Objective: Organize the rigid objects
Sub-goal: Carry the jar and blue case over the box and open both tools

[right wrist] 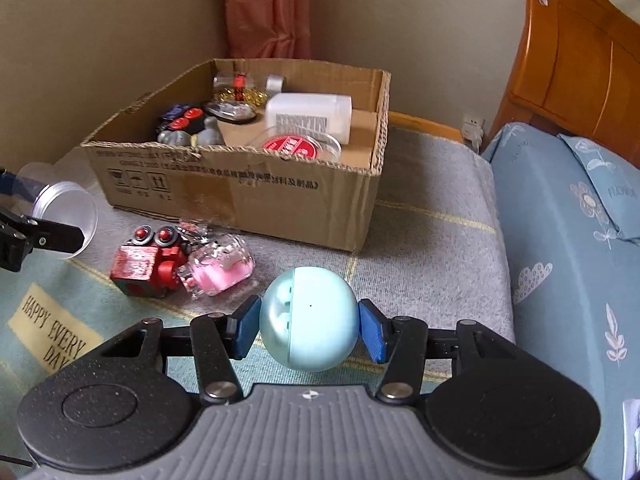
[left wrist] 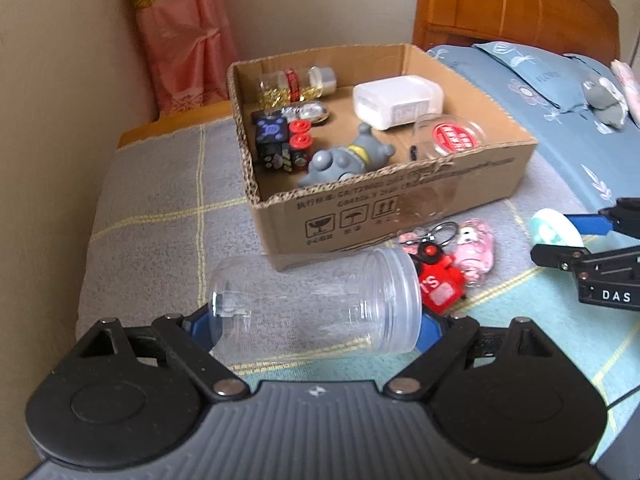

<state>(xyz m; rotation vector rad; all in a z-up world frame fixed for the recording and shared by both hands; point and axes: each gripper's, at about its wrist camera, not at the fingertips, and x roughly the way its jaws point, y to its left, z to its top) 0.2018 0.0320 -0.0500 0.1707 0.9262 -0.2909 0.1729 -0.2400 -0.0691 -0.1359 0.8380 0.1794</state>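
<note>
Clear jar lies sideways between left claw pads, seemingly gripped.

A home bedroom: wooden headboard and pillow right of the tongs, pink curtain ahead.

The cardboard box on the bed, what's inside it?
Inside the cardboard box: a glitter-filled bottle, a white container, a grey toy figure, black cubes with red caps, and a red-labelled clear lid. The near wall hides the floor just behind it.
</note>
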